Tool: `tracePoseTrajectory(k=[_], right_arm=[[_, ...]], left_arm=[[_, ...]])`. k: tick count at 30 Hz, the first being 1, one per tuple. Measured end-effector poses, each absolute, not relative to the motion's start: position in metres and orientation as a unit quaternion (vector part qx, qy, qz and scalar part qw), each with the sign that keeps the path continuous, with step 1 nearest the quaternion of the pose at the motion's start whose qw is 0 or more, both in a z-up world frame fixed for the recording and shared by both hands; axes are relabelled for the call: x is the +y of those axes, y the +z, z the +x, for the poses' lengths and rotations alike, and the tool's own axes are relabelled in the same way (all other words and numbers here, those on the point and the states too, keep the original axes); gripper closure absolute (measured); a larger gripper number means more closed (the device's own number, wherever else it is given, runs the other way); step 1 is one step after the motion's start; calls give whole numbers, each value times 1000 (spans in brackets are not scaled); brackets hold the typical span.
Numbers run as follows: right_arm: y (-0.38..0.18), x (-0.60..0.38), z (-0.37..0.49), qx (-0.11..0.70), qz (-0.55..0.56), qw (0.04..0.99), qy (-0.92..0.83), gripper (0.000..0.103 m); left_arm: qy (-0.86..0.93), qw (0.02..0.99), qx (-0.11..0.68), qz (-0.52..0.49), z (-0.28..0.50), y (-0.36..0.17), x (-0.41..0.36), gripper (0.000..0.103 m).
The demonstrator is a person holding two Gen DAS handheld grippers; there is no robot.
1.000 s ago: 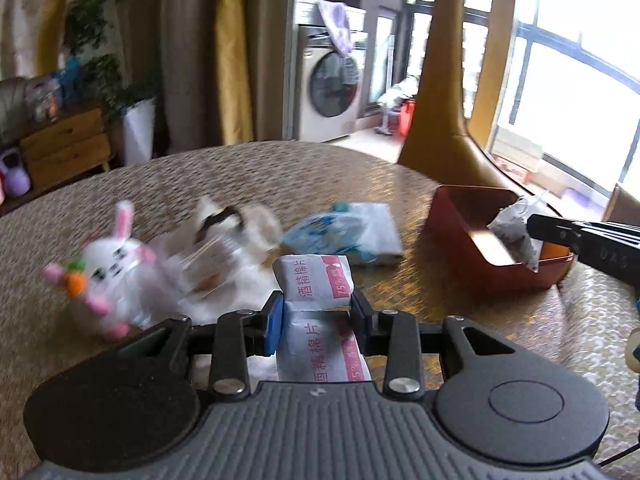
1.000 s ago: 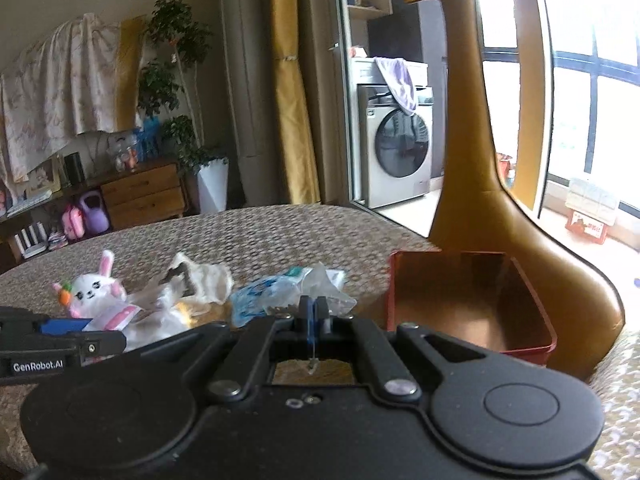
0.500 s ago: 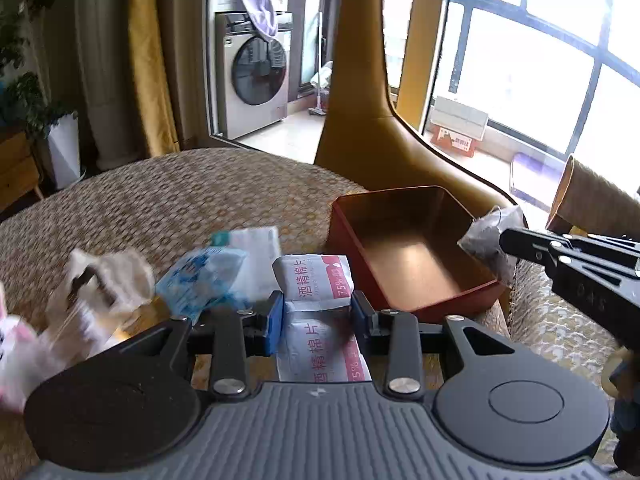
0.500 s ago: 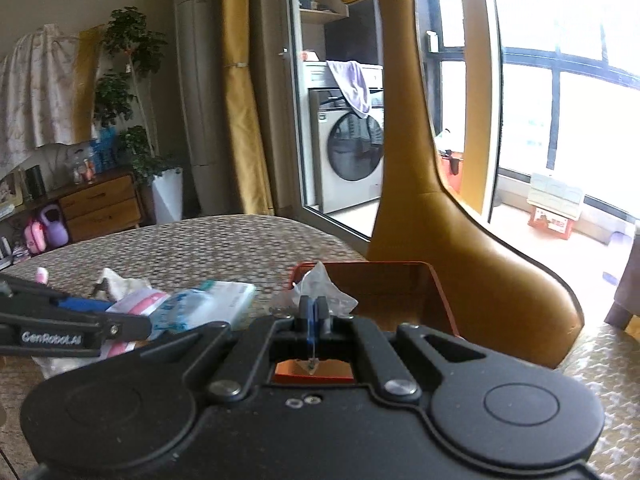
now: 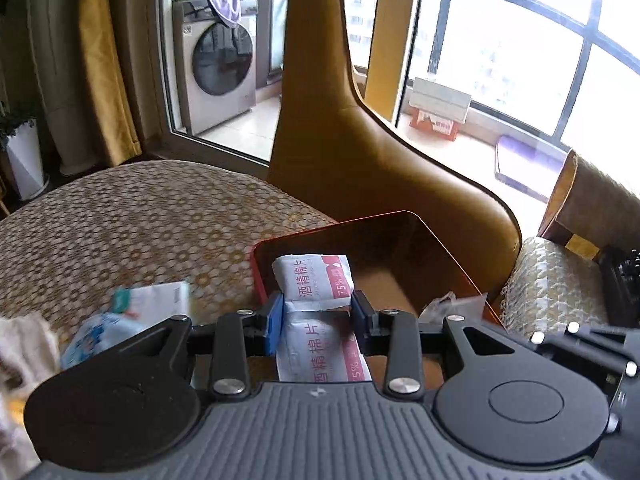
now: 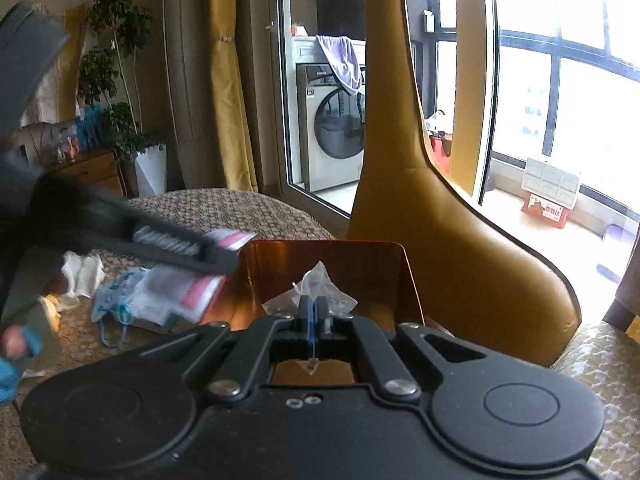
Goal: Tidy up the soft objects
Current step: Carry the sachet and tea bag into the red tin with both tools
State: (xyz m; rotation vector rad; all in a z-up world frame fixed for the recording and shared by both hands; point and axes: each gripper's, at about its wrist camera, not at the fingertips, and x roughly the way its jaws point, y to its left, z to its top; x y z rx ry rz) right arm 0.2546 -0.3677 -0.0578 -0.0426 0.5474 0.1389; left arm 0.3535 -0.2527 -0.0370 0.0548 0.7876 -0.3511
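Observation:
My left gripper point(image 5: 318, 312) is shut on a white and pink wipes packet point(image 5: 314, 280), which hangs over the near left corner of the red box point(image 5: 372, 220). In the right wrist view the same gripper point(image 6: 224, 256) reaches in from the left, and the packet point(image 6: 230, 239) pokes past the box's left wall. My right gripper point(image 6: 314, 312) is shut on a crumpled clear plastic bag point(image 6: 316, 284), held above the inside of the red box point(image 6: 408, 280). The bag point(image 5: 448, 304) also shows at the box's near right corner in the left wrist view.
A tall golden giraffe-shaped figure point(image 5: 360, 160) stands right behind the box. On the patterned tablecloth point(image 5: 140, 220) to the left lie a blue and white packet point(image 5: 132, 312) and a white cloth point(image 5: 24, 344). A woven chair cushion point(image 5: 552, 284) sits to the right.
My left gripper has carried the wipes packet to the right, from the middle of the table to over the red box. The right gripper has brought the clear bag over the box too.

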Motion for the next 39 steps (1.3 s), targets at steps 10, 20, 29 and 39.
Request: tracePoseTrajectory(k=[10, 20, 29, 39], right_arm=[[-85, -374, 293, 323, -19, 945, 56, 103], [-94, -368, 308, 361, -36, 930, 55, 103], [-97, -369, 316, 390, -32, 919, 52, 88], [-91, -374, 309, 380, -15, 923, 57, 74]], left_arm=[[-178, 877, 444, 48, 406, -82, -297, 68], [-182, 858, 478, 42, 421, -105, -304, 67], [-190, 857, 477, 48, 419, -105, -310, 52], [-184, 874, 448, 38, 407, -82, -296, 35]])
